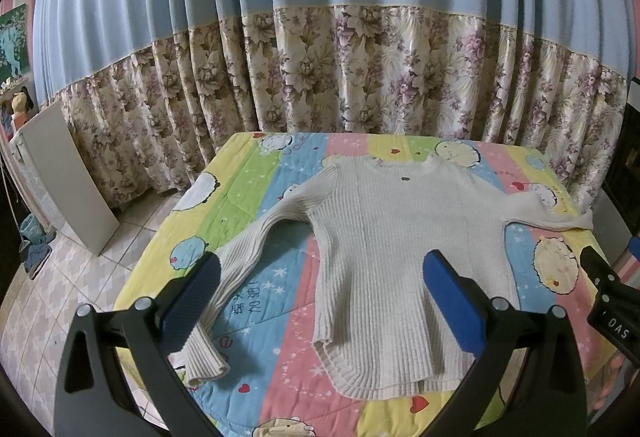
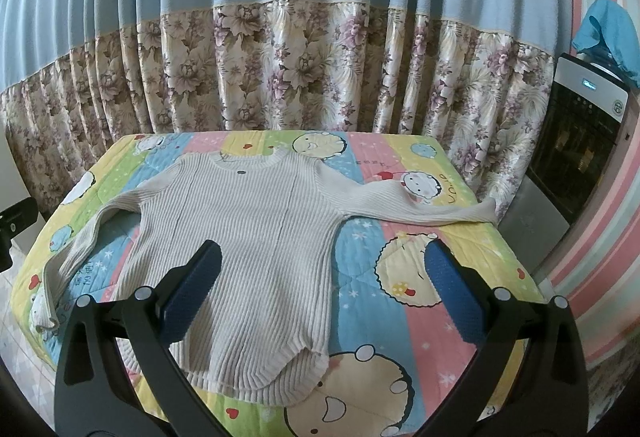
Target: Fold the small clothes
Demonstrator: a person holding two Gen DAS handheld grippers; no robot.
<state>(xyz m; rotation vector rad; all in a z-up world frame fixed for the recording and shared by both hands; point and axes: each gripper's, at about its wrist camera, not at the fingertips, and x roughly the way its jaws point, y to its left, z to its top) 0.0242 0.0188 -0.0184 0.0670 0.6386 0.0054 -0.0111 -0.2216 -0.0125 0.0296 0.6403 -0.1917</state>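
Observation:
A cream ribbed sweater [image 1: 396,237] lies flat and face up on a colourful cartoon quilt [image 1: 280,289], collar at the far side, hem toward me. Its left sleeve [image 1: 240,269] bends down to the near left; its right sleeve [image 2: 420,205] stretches out to the quilt's right edge. My left gripper [image 1: 320,269] hovers open above the hem's left part, nothing between its blue pads. My right gripper [image 2: 320,261] hangs open over the sweater's [image 2: 248,237] lower right side, also holding nothing. The right gripper's black body [image 1: 612,297] shows at the left wrist view's right edge.
A blue and floral curtain [image 1: 320,69] hangs right behind the quilt-covered table. A white board [image 1: 68,177] leans on the tiled floor at the left. A dark appliance [image 2: 580,141] with a blue cloth on top stands at the right, by a striped wall.

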